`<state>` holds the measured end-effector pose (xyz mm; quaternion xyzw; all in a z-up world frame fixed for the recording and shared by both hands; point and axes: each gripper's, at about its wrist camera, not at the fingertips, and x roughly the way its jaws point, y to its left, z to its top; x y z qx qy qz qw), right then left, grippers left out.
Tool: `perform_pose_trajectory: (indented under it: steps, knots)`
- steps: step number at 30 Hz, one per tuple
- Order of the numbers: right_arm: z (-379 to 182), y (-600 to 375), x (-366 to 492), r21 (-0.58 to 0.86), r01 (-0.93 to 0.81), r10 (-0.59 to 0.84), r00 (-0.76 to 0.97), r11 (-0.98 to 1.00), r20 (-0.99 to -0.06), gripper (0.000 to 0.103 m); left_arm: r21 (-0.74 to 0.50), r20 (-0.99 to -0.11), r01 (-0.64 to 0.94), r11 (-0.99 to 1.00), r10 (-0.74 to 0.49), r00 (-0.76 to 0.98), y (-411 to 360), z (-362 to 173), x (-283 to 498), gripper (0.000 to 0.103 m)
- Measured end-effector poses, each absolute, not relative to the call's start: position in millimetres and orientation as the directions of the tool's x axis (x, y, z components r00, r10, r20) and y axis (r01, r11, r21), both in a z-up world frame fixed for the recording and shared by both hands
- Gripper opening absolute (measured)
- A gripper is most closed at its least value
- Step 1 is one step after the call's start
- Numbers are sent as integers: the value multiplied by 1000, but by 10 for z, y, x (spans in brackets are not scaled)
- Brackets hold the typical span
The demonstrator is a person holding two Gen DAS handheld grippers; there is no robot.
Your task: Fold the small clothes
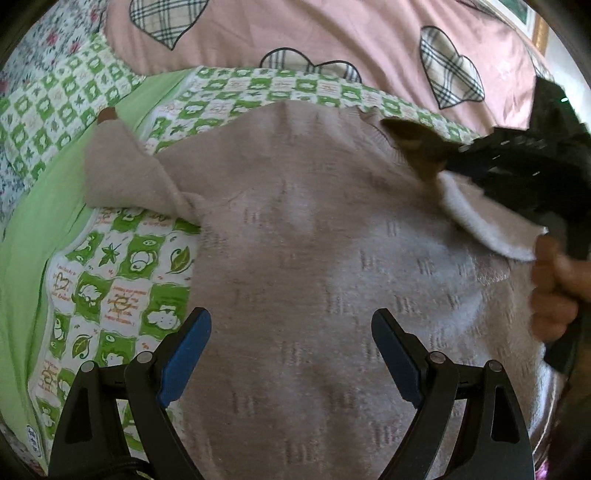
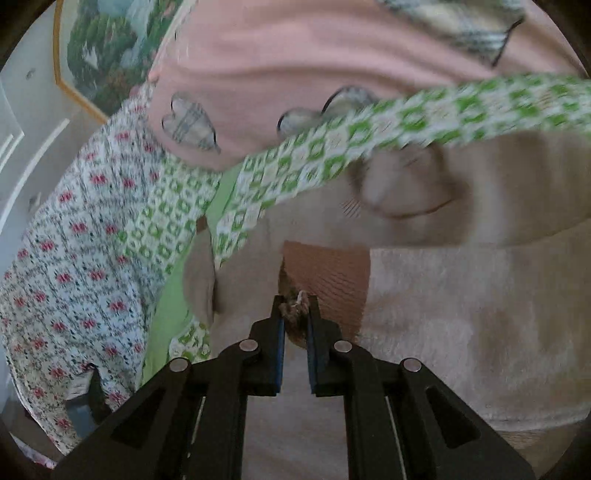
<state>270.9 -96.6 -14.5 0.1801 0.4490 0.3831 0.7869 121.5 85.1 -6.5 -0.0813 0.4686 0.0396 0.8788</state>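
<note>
A beige knitted sweater (image 1: pixel 314 240) lay spread on a green-and-white checked sheet (image 1: pixel 110 266) on a bed; the left tool (image 1: pixel 291 354) hung over the sweater's middle with its blue-padded fingers (image 1: pixel 184 354) spread wide and nothing between them; at the sweater's right edge the right tool (image 2: pixel 295 317), gripped by a person's hand (image 1: pixel 554 291), had its fingers pressed together on the brown ribbed cuff (image 2: pixel 325 280) of a sleeve, lifting that sleeve over the sweater's body; the other sleeve (image 1: pixel 122 166) lay bunched off the sweater's left side, ending in a brown cuff; beyond the sweater's far edge rose a pink quilt with plaid hearts (image 1: pixel 332 33); a floral sheet (image 2: pixel 66 240) lay beyond the checked one, and a framed picture (image 2: pixel 110 48) hung on the wall behind.
</note>
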Motion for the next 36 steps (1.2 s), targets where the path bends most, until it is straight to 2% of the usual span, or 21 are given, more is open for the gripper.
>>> perform_pose_trajectory:
  steps: [6, 9, 10, 11, 13, 23, 25, 26, 27, 29, 33, 36]
  knots:
    - [-423, -614, 2774, 662, -432, 783, 218, 612, -582, 11, -192, -831, -145, 971, -82, 550, 996, -130, 1351, 89]
    - [-485, -507, 2776, 662, -431, 780, 198, 614, -594, 19, -237, -829, -132, 962, -130, 543, 1010, -171, 1489, 89]
    - [-499, -497, 2775, 669, -425, 782, 187, 610, -595, 32, -254, -827, -125, 959, -148, 542, 1013, -186, 1566, 89]
    - [-489, -515, 2769, 679, -422, 790, 181, 600, -586, 49, -263, -827, -122, 957, -158, 539, 1016, -196, 1625, 89]
    - [-423, -593, 2736, 671, -431, 790, 207, 603, -576, 65, -296, -824, -114, 948, -193, 534, 1009, -218, 1760, 89]
    - [-91, -1733, 2368, 627, -352, 715, 428, 695, -552, 65, -412, -798, -87, 907, -313, 514, 888, -416, 2653, 88]
    - [-91, -1915, 2284, 622, -324, 694, 454, 713, -558, 65, -406, -791, -65, 912, -314, 525, 814, -411, 2729, 76]
    - [-99, -2028, 2241, 618, -306, 679, 471, 724, -563, 65, -401, -788, -55, 915, -314, 529, 778, -411, 2756, 60]
    - [-106, -2113, 2219, 618, -289, 669, 481, 731, -566, 65, -398, -786, -44, 916, -316, 531, 744, -412, 2777, 37]
    - [-123, -2282, 2194, 625, -256, 654, 502, 737, -566, 65, -419, -773, -16, 908, -347, 531, 691, -386, 2783, 11]
    - [-119, -2558, 2219, 612, -209, 612, 537, 763, -580, 65, -418, -720, 13, 908, -340, 605, 709, -152, 2565, 9]
    - [-79, -2810, 2266, 583, -178, 565, 573, 793, -593, 65, -372, -705, -34, 928, -258, 661, 926, -67, 2399, 9]
